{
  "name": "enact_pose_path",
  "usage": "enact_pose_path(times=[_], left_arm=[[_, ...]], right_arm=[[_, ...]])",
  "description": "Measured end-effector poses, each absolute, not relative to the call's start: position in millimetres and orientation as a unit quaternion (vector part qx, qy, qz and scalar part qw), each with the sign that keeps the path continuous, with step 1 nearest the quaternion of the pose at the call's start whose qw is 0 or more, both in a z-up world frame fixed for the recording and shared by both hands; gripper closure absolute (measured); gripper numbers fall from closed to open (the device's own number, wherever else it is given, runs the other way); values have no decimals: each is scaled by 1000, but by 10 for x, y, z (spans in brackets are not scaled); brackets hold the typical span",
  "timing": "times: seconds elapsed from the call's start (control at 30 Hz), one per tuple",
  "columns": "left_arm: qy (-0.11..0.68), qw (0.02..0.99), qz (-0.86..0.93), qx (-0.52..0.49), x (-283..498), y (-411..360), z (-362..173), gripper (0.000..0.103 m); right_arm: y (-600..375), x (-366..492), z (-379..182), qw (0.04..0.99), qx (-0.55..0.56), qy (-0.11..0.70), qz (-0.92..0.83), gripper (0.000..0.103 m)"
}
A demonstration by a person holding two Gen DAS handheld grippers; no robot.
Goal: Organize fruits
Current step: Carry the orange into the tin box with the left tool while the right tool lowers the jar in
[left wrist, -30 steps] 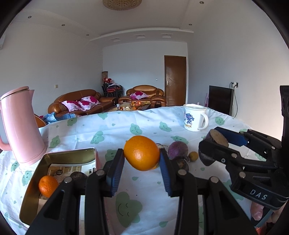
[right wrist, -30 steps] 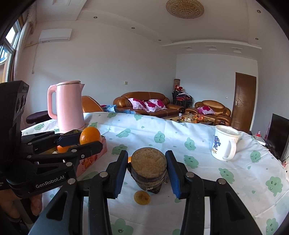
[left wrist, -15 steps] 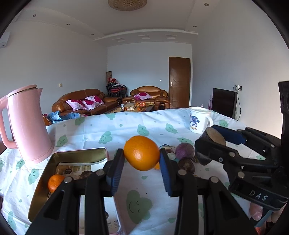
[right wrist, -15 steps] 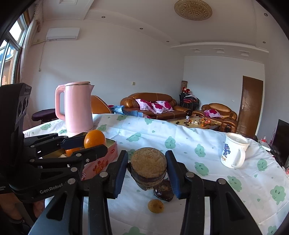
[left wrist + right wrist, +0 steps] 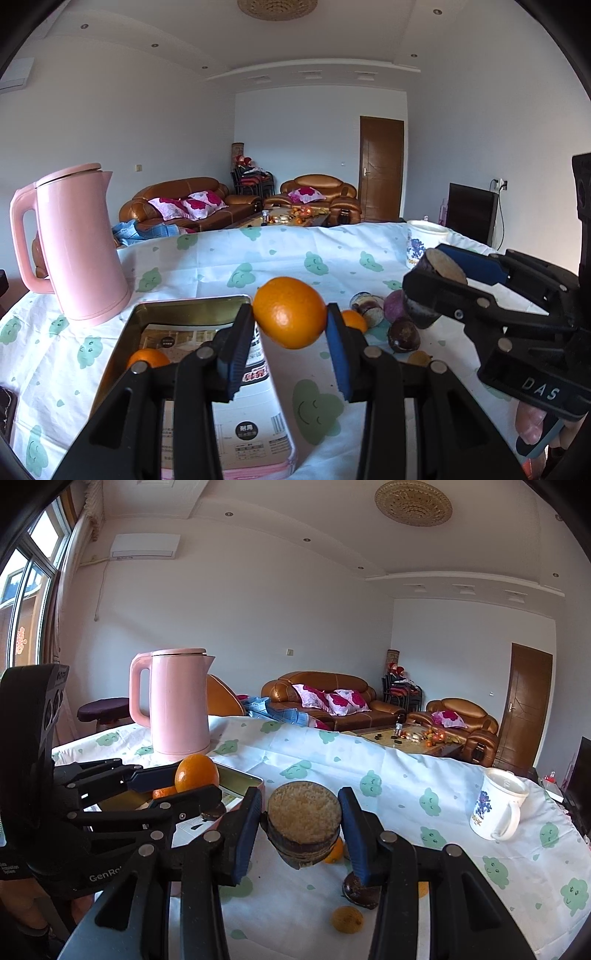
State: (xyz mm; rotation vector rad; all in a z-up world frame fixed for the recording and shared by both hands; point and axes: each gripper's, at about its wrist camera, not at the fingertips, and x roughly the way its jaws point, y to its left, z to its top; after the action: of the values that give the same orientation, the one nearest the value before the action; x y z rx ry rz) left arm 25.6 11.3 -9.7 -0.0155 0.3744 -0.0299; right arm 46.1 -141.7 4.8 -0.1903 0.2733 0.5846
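Note:
My left gripper (image 5: pixel 289 315) is shut on a large orange (image 5: pixel 290 312), held in the air just right of an open gold-lined tin box (image 5: pixel 192 301). A small orange (image 5: pixel 147 360) lies inside the tin. My right gripper (image 5: pixel 301 806) is shut on a dark-skinned cut fruit with a tan grainy face (image 5: pixel 304 812), raised above the tablecloth. In the right wrist view the left gripper (image 5: pixel 195 780) and its orange (image 5: pixel 196 773) hang over the tin's near corner (image 5: pixel 243 775). Loose fruit stays on the cloth: purple pieces (image 5: pixel 402 334), a dark one (image 5: pixel 360 888) and a small yellow one (image 5: pixel 347 919).
A tall pink kettle (image 5: pixel 79 243) stands behind the tin at the left. A white mug with a blue print (image 5: pixel 496 810) sits at the far right of the table. The cloth is white with green cloud prints (image 5: pixel 314 411). Sofas and a door lie beyond.
Both grippers have carried their fruit leftward toward the tin; the tin and kettle now sit closer to the middle of both views. Both grips are unchanged.

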Motion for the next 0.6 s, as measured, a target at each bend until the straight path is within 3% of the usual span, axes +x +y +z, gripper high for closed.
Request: enact_pose_path(times=[0.6], left_arm=[[200, 980, 18, -18, 145, 537, -114, 63]], right_arm=[[-1027, 511, 103, 930, -106, 135, 325, 58]])
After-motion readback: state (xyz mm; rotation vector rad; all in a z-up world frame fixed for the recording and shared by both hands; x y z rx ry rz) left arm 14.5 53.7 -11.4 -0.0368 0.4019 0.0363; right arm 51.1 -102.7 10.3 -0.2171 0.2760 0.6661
